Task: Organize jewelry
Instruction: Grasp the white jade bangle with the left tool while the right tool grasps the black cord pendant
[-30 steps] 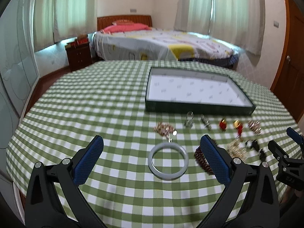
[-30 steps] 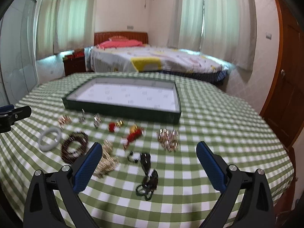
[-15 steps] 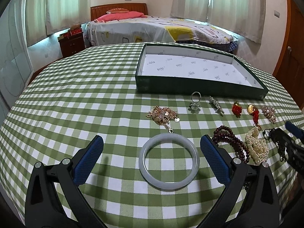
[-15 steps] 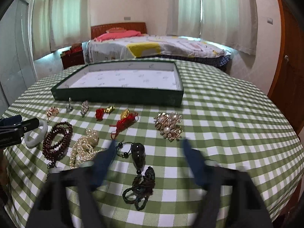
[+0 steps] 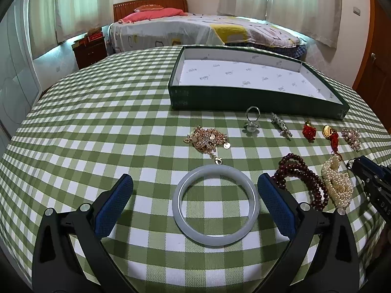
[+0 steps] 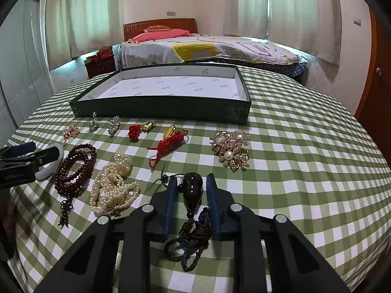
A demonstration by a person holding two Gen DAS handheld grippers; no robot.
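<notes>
My left gripper (image 5: 195,193) is open, its blue pads on either side of a pale jade bangle (image 5: 215,205) lying flat on the checked cloth. My right gripper (image 6: 191,188) has closed in around a dark gourd pendant (image 6: 193,188) with a green cord; the pads stand close on both sides, contact unclear. A dark green tray (image 5: 256,101) with a white bottom sits behind the jewelry; it also shows in the right wrist view (image 6: 161,109).
Spread on the cloth: a gold chain (image 5: 207,139), a ring (image 5: 251,122), dark red beads (image 6: 73,168), a pearl strand (image 6: 112,183), red knot charms (image 6: 171,144), a pearl brooch (image 6: 231,150). The table edge curves near on both sides.
Both grippers moved forward and down to the table. The left one now straddles the bangle. The right one narrowed from wide open to close around the gourd pendant.
</notes>
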